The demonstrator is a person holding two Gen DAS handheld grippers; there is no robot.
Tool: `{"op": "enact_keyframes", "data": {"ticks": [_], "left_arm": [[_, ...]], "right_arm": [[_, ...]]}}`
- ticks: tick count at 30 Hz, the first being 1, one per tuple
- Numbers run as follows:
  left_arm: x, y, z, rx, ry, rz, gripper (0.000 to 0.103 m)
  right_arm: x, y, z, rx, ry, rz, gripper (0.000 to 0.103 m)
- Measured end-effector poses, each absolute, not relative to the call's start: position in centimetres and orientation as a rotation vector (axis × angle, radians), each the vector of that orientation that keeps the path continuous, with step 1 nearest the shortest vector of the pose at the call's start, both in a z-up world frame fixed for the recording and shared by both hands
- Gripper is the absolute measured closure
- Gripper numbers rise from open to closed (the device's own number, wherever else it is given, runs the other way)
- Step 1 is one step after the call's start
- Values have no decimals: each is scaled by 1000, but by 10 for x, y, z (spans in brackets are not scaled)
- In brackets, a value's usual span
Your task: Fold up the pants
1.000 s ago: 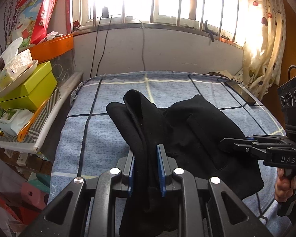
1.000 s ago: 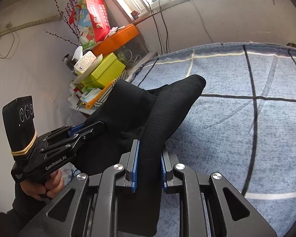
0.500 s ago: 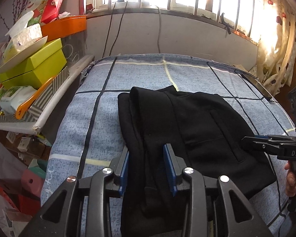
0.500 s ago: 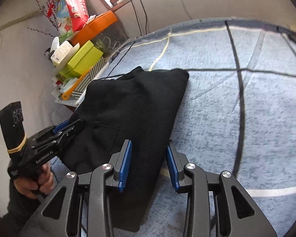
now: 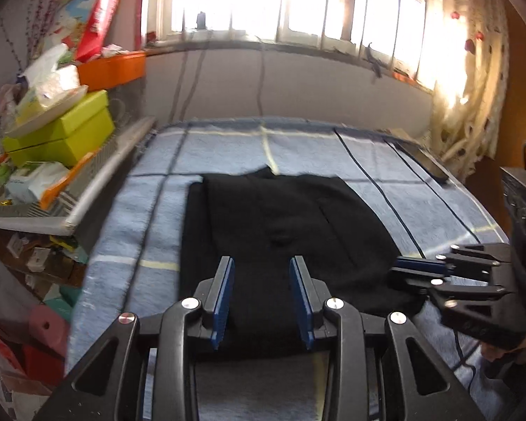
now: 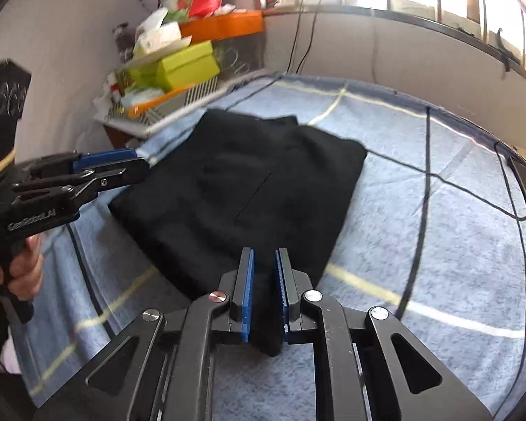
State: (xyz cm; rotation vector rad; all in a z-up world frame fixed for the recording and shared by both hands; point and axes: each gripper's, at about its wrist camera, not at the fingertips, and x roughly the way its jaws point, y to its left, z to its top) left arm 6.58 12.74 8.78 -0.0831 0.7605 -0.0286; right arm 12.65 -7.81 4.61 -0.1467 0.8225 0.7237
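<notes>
The black pants [image 5: 280, 224] lie folded flat on the blue checked blanket [image 5: 333, 154]. My left gripper [image 5: 262, 259] hovers open over their near edge, and its pads [image 5: 224, 294] touch no cloth. It shows from the side as the left gripper [image 6: 142, 168], left of the pants [image 6: 249, 189]. My right gripper [image 6: 264, 251] is over the near right corner, its jaws closing to a narrow slit. Dark cloth shows through the slit, lying under the jaws rather than pinched. Seen from the left wrist, the right gripper [image 5: 398, 273] sits at the pants' right edge, held by a hand [image 5: 508, 351].
A shelf [image 5: 98, 182] along the bed's left side carries green boxes [image 5: 59, 137], tissues and an orange tray [image 5: 112, 70]. A dark flat object [image 5: 427, 165] and a thin black cable [image 6: 473, 193] lie on the blanket at right. Wall and window stand behind.
Both grippers let go of the pants, which dropped from a lifted bunch to a flat fold. Both grippers drew back toward the near edge. The right jaws opened, then narrowed again.
</notes>
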Motion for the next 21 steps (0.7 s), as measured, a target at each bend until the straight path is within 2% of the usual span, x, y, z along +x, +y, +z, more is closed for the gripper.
{"op": "enact_keyframes", "data": {"ticks": [3,5,10,16,21], "left_arm": [[72,120,67,-54,821,-20,66],[71,122,60,-36,798,-15,66],[85,137,66,-78,836,26,67],[123,133,88,-67,778,37,67],[171,130,75,-3,819,70,67]], "right_arm": [[127,-77,44,-151,813,729,91],[129,-77,46,-160,825,743,91],[154,-83,61,-151,811,733,91],[203,-69,66,-104,811,688,91],[245,-53,55,-112,838,647,91]]}}
